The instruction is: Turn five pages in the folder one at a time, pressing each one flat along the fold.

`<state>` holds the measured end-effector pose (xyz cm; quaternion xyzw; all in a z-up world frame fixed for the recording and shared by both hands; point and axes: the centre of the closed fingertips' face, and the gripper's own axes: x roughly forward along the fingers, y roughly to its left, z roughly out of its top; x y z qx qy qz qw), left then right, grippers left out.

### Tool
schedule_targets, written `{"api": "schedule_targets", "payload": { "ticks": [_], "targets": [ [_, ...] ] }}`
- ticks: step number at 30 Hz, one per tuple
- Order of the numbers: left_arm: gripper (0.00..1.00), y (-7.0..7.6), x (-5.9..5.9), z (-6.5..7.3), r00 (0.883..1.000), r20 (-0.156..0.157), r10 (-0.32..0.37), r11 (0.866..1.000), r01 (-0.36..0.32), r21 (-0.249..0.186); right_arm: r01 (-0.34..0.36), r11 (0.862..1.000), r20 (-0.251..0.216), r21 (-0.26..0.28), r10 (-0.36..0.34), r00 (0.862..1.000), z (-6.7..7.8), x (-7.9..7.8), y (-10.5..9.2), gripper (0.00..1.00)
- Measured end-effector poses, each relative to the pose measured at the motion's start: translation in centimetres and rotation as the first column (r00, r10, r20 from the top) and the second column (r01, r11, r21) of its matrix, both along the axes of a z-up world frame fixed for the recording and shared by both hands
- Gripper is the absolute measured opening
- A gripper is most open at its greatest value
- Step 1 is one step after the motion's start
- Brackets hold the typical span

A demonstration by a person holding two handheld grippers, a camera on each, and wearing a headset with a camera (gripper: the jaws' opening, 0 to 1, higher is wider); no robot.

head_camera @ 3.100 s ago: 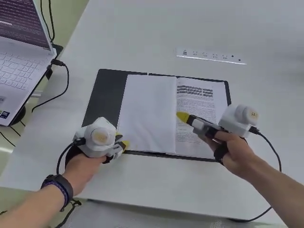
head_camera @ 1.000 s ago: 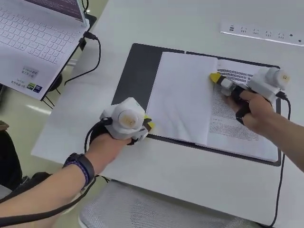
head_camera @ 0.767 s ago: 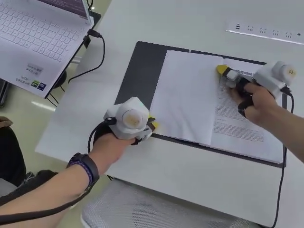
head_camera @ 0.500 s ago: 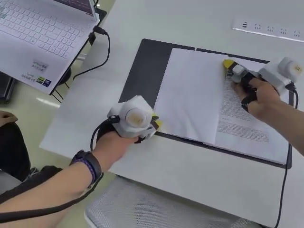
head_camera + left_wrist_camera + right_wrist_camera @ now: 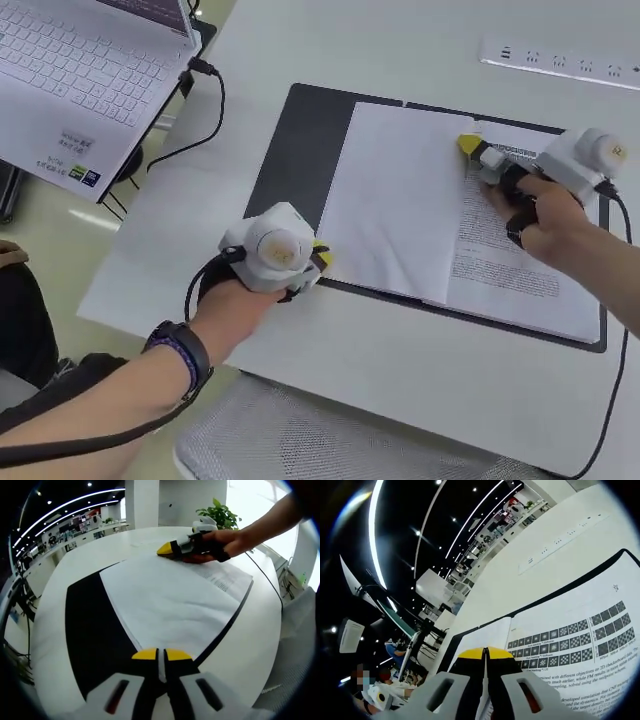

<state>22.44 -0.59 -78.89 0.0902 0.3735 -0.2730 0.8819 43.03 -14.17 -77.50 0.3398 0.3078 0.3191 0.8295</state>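
A black folder (image 5: pixel 300 140) lies open on the white table. Its turned white page (image 5: pixel 390 200) lies on the left half and a printed page (image 5: pixel 505 250) on the right. My right gripper (image 5: pixel 467 146) is shut, its yellow tips pressed on the fold near the top of the pages. In its own view the shut right gripper (image 5: pixel 485 653) points at the printed page (image 5: pixel 570 625). My left gripper (image 5: pixel 318 258) is shut and rests at the folder's near edge by the white page's lower left corner. The left gripper (image 5: pixel 161 655) sits over the black cover (image 5: pixel 85 625), beside the white page (image 5: pixel 165 600).
An open laptop (image 5: pixel 80 70) stands at the far left with a black cable (image 5: pixel 205 100) running towards the folder. A white power strip (image 5: pixel 560 65) lies beyond the folder. A grey chair seat (image 5: pixel 330 440) sits below the table's near edge.
The right gripper has slid along the fold from mid-page to the top of the pages, and has hardly moved in the last second. The left gripper has stayed at the folder's near edge.
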Motion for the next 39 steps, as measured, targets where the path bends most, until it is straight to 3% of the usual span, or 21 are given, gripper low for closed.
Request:
{"api": "schedule_targets", "payload": {
  "ticks": [10,15,24,28,39],
  "targets": [
    [0.02,0.0,0.0,-0.1,1.000,-0.002,-0.003,1.000,0.003,0.001,-0.022,0.999,-0.012,0.038,0.022,1.000,-0.3,-1.7,-0.3,0.00],
    [0.02,0.0,0.0,-0.1,1.000,-0.005,-0.004,1.000,0.004,0.000,-0.048,0.998,-0.005,0.035,0.048,0.999,1.2,-5.3,0.5,0.00],
    [0.03,-0.1,0.0,-0.1,1.000,-0.015,-0.003,1.000,0.003,-0.003,-0.067,0.996,-0.004,0.064,0.067,0.998,2.8,-9.4,1.1,0.00],
    [0.03,-0.1,-0.1,-0.1,1.000,-0.017,-0.011,1.000,0.011,0.003,-0.077,0.995,-0.008,0.069,0.078,0.997,3.0,-10.5,1.1,0.00],
    [0.03,0.0,0.0,-0.1,1.000,-0.020,-0.014,1.000,0.014,0.004,-0.137,0.989,-0.002,0.054,0.137,0.991,2.1,-12.5,0.8,0.00]
  ]
}}
